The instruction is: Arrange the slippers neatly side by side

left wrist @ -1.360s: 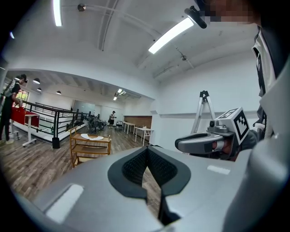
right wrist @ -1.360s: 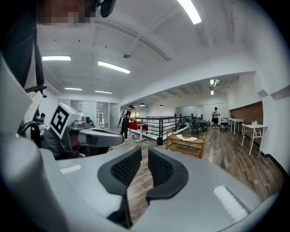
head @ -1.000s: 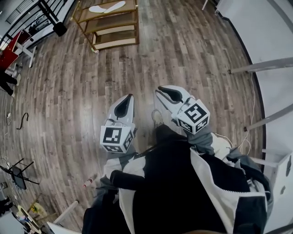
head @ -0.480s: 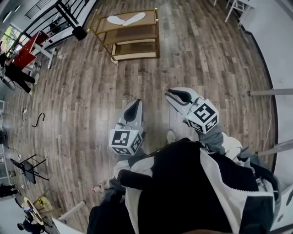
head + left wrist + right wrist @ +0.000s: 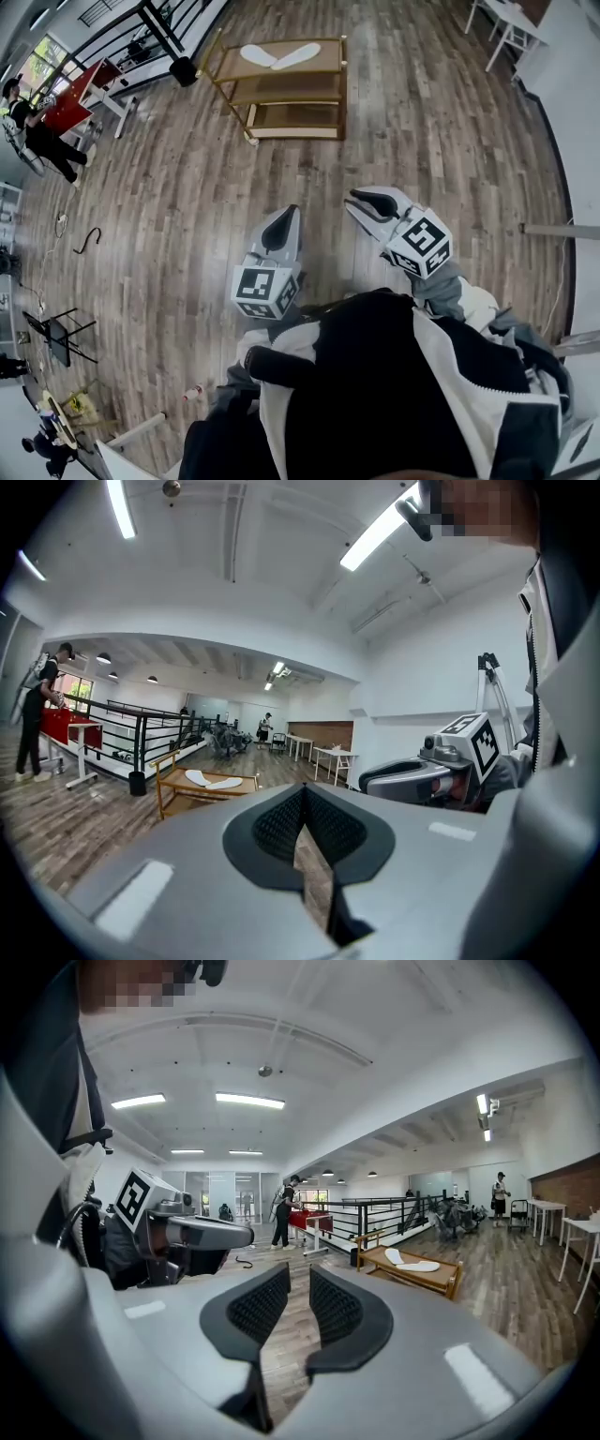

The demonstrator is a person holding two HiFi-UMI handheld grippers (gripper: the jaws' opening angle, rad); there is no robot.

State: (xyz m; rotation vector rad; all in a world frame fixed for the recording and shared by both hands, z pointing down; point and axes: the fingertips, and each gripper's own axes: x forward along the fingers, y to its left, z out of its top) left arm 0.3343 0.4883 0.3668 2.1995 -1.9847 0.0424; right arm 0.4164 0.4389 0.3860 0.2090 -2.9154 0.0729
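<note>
Both empty: the left gripper (image 5: 289, 216) is pressed together, the right gripper (image 5: 364, 201) slightly spread, jaws just opening. Well ahead of them 2 thin slippers (image 5: 277, 56) lie on a rack (image 5: 323, 62); probably light and floppy, so pinch an edge.

Left gripper (image 5: 287, 217): jaws pressed together, nothing in them.
Right gripper (image 5: 358, 199): jaws a little apart, have just been opening, nothing between them.
Both: side by side, pointing forward, nearly level.

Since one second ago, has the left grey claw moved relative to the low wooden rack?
Yes. The left grey claw came nearer the low wooden rack bearing two white slippers.
</note>
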